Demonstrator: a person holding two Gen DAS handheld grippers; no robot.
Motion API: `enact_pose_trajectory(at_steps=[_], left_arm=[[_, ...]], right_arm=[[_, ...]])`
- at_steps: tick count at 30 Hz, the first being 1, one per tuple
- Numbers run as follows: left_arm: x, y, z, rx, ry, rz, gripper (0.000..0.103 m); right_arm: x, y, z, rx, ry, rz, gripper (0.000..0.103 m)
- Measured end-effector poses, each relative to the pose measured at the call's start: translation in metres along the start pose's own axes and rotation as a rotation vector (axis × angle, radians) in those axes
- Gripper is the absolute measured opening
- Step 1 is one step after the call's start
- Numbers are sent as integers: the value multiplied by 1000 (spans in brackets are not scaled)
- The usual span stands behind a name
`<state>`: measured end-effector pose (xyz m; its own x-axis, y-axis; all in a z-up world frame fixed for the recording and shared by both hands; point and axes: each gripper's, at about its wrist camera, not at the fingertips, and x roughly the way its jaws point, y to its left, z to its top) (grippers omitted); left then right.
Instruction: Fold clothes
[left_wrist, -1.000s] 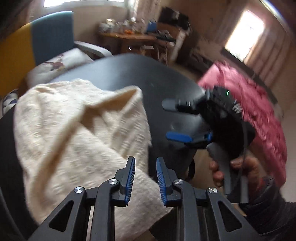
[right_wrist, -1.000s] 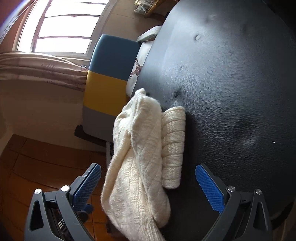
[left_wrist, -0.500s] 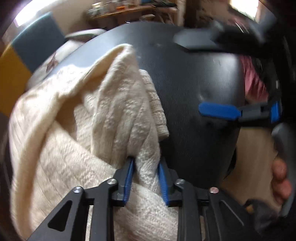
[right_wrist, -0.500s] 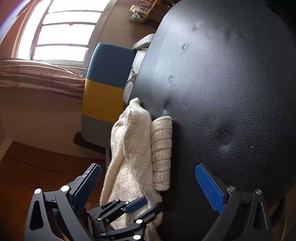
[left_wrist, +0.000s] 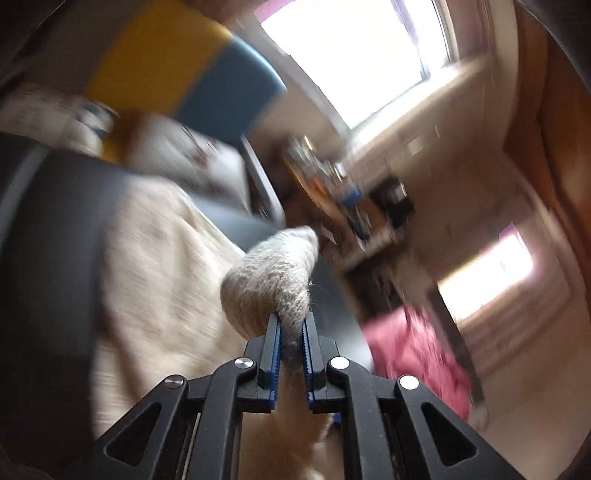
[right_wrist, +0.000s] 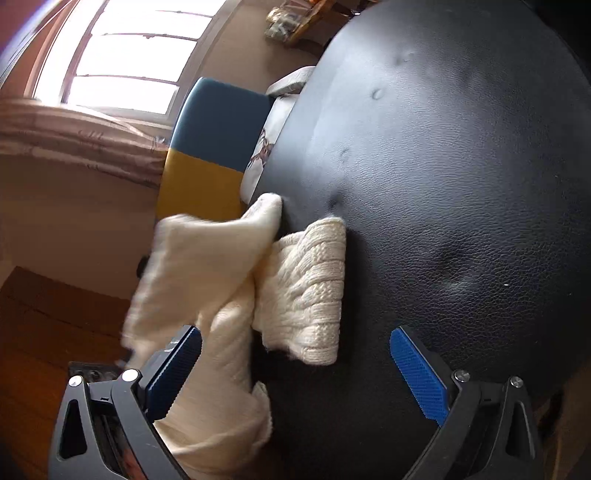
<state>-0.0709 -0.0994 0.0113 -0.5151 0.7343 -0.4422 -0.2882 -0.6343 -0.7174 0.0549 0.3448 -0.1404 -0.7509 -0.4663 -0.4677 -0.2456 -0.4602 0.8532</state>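
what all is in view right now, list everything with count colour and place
sweater: 1, cream knit, hanging over the table's near left edge, ribbed cuff lying on top
table: 1, black leather-look top, filling the right wrist view
chair: 1, blue and yellow back, behind the table
red cloth: 1, blurred, right of the table
left gripper: 1, black with blue pads, just closed on a fold of the sweater
right gripper: 1, open, empty, over the table edge

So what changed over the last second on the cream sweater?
The left tool has just been closing and now pinches a fold of the cream sweater, lifting that side up off the black table. The right tool stayed open and in place, over the ribbed cuff.
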Motion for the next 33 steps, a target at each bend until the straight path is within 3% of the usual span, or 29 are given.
enact_pose_trajectory(at_steps=[6, 9, 12, 16, 18, 22, 27, 33], left_arm=[[-99, 104, 4, -166, -155, 364, 9], [-110, 129, -32, -281, -93, 482, 12], [-118, 148, -60, -354, -38, 518, 12], [-125, 132, -81, -353, -84, 405, 16], [-116, 109, -89, -275, -66, 307, 18], [-64, 52, -100, -90, 50, 189, 23], [5, 22, -116, -26, 191, 169, 27], [37, 26, -123, -60, 234, 217, 28]], right_arm=[[18, 22, -7, -92, 47, -30, 103], [33, 34, -11, -136, 83, -49, 103], [48, 43, -16, -162, 117, -65, 103], [62, 52, -21, -197, 145, -91, 103], [62, 55, -20, -218, 148, -108, 103], [64, 54, -21, -220, 153, -132, 103], [66, 49, -27, -197, 168, -148, 103], [64, 52, -32, -215, 176, -139, 103]])
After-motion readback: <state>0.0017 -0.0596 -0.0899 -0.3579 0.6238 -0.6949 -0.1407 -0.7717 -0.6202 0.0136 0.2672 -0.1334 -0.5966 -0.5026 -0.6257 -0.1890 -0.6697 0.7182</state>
